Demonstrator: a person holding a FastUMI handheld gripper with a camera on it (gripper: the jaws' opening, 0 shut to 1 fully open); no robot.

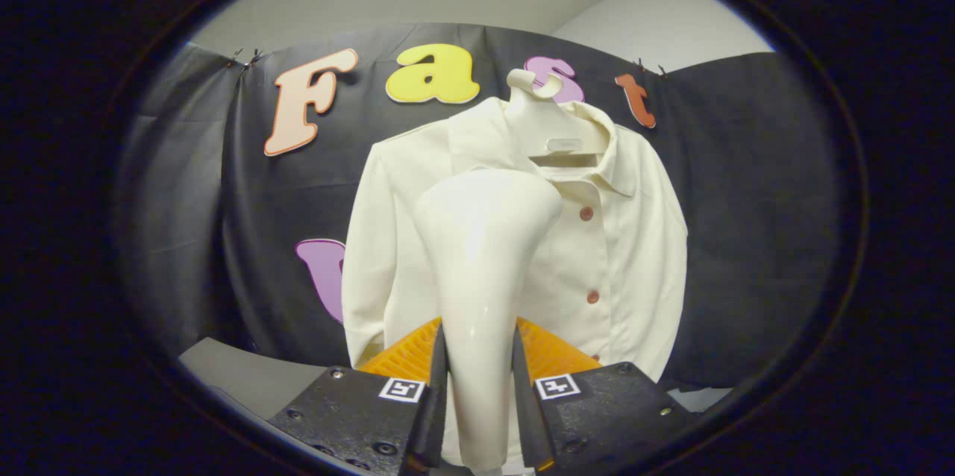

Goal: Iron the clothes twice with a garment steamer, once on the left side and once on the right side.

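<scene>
Centrally, I have the gripper [477, 394] closed around the handle of the garment steamer [483, 267]: both fingers [433, 394] press on the narrow lower shaft from either side, open just as far as that shaft is thick. The steamer rises from between them and flares into a broad head, pointed forward at the shirt [597, 237]. I cannot tell from this view whether the head touches the cloth or hovers just short of it.

The shirt hangs beyond the fingers on a pale hanger [548, 118], front facing me, buttoned, collar up, against the black cloth wall [224, 237]. A row of buttons [586, 213] runs down the placket, just beside the steamer head. The head sits over the chest panel on one side of that placket, partly hiding it.

Handling, as I judge it: the steamer is a rigid, glossy shell, so likely slippery; the hold belongs on the slim waist, where the flare above stops it sliding through. Its weight probably sits high, so it may tip if the grip slackens. The shirt is light, soft and free-hanging; it will swing or bunch under a firm push, so a light, even stroke down each panel suits it, kept clear of the buttons.

A grey surface [246, 379] lies below the shirt's hem.
</scene>
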